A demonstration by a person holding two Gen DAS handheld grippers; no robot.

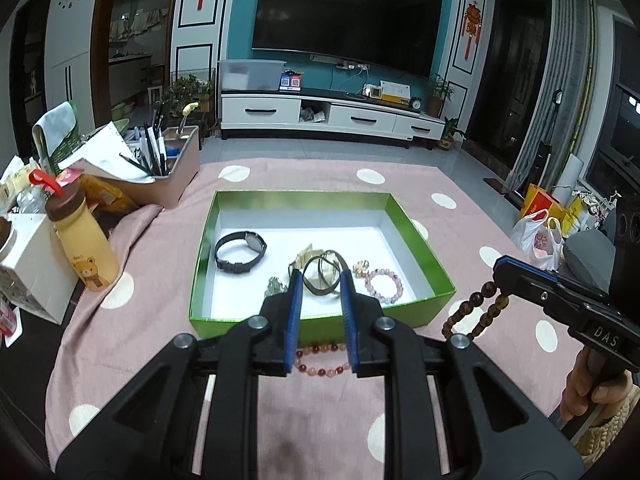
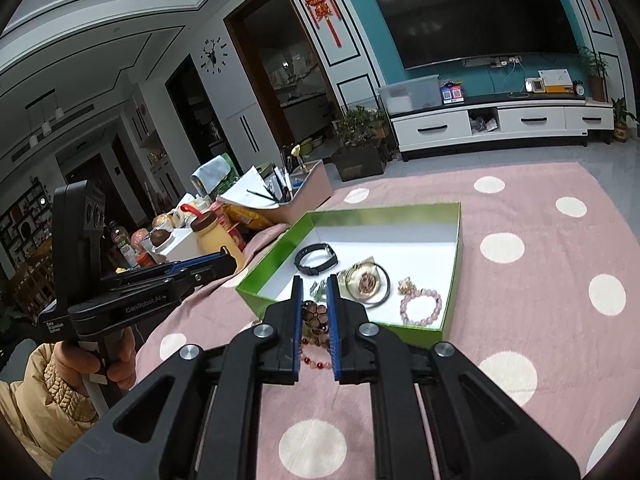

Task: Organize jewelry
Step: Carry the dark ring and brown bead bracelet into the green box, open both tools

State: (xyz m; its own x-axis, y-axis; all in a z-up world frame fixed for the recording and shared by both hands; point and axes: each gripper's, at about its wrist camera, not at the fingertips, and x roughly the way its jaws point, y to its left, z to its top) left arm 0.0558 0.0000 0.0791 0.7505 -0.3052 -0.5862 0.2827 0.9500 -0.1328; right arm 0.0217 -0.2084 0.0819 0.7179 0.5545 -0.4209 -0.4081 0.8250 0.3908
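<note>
A green box (image 1: pixel 400 314) with a white floor lies on the pink dotted cloth. It holds a black watch (image 1: pixel 240 250), a dark strap watch (image 1: pixel 322 278) and a pale pink bead bracelet (image 1: pixel 385 286). My left gripper (image 1: pixel 322 280) is open and empty, above the box's near edge. A red-orange bead bracelet (image 1: pixel 320 360) lies on the cloth under it. My right gripper (image 2: pixel 314 292) is shut on a brown wooden bead bracelet (image 2: pixel 314 318), which hangs below it at the right in the left wrist view (image 1: pixel 472 314). The box (image 2: pixel 450 300) lies just beyond it.
A yellow bear bottle (image 1: pixel 86 246), a white carton (image 1: pixel 36 268) and a pink bin of pens and papers (image 1: pixel 160 168) crowd the table's left side. Shopping bags (image 1: pixel 544 224) stand off the right edge. A gold pendant (image 2: pixel 364 280) and a brooch (image 2: pixel 408 286) lie in the box.
</note>
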